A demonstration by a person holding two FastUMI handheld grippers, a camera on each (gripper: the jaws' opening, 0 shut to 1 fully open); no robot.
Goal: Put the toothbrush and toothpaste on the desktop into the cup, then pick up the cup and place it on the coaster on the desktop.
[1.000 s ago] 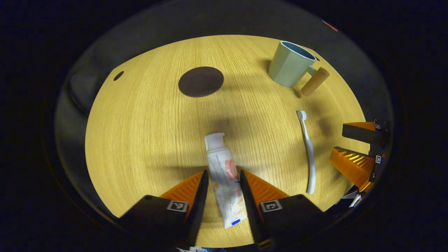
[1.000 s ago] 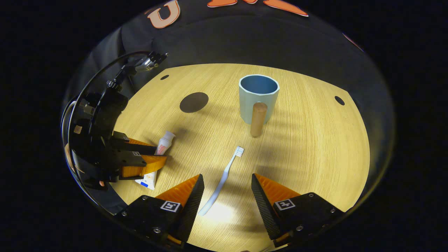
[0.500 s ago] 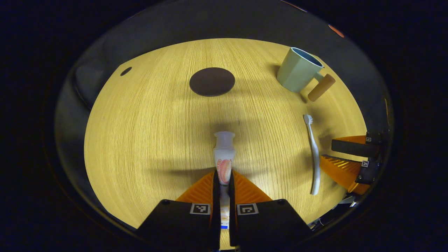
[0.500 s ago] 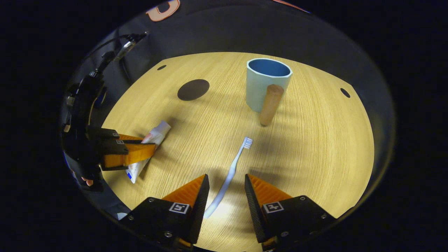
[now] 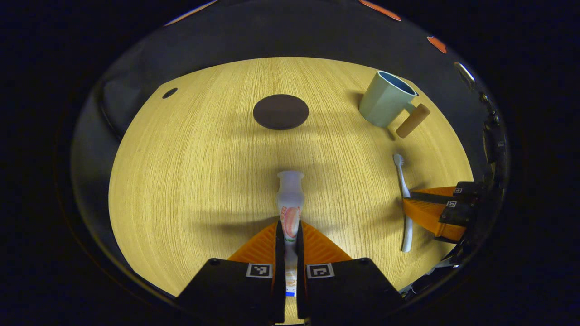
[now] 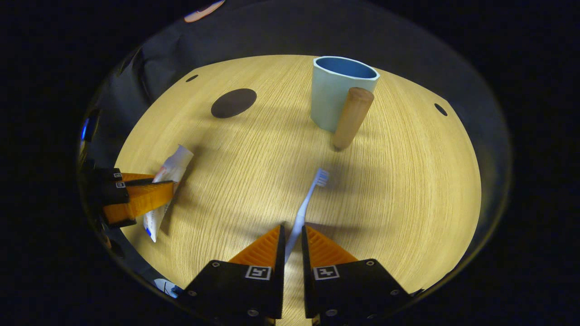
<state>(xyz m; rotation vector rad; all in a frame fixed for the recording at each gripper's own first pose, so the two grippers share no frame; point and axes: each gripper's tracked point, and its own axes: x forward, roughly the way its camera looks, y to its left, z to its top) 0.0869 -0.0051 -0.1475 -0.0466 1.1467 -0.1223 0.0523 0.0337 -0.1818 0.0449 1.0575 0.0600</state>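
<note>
Toothpaste, a white squeeze tube (image 5: 290, 199), sits pinched in the left claw (image 5: 290, 228), cap forward above the wooden counter (image 5: 190, 172). Right claw (image 6: 292, 233) has closed on the handle of the white plastic toothbrush (image 6: 308, 199). Pale blue cup with wooden handle (image 6: 337, 97) stands upright; dark round coaster (image 5: 281, 111) lies apart.

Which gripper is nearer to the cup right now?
Right. The right gripper, shut on the toothbrush, sits straight in front of the cup, facing its wooden handle. The left gripper, shut on the toothpaste, sits farther off to the side.
</note>
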